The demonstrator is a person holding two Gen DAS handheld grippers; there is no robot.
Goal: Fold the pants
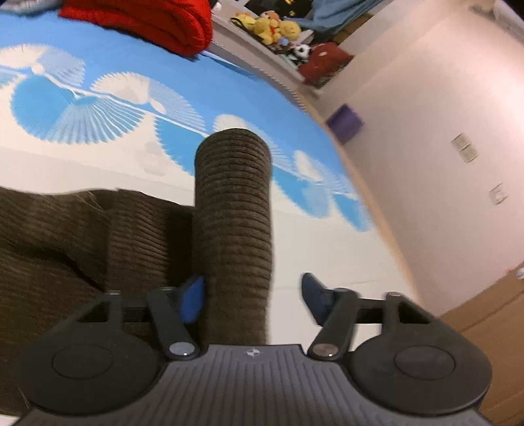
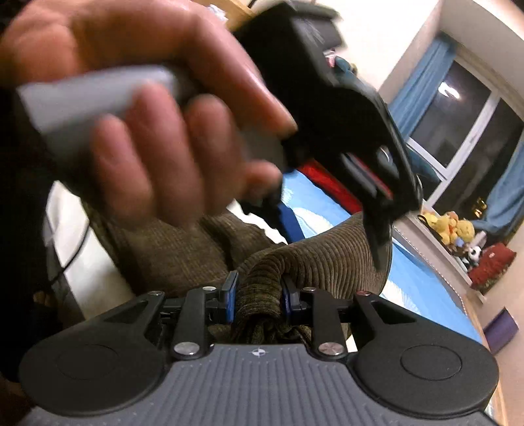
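Ahead of my left gripper [image 1: 252, 300] a raised fold of the pants [image 1: 234, 229] stands between the fingers, against the left one, with a gap to the right one. To its right the bed cover [image 1: 311, 249] lies bare out to the edge, so I have room there. Left is taken up by piled pants. The far end holds a red blanket [image 1: 140, 23]. From my right gripper [image 2: 257, 295], the hand [image 2: 147, 108] and the left gripper [image 2: 344, 114] it holds block the way ahead.
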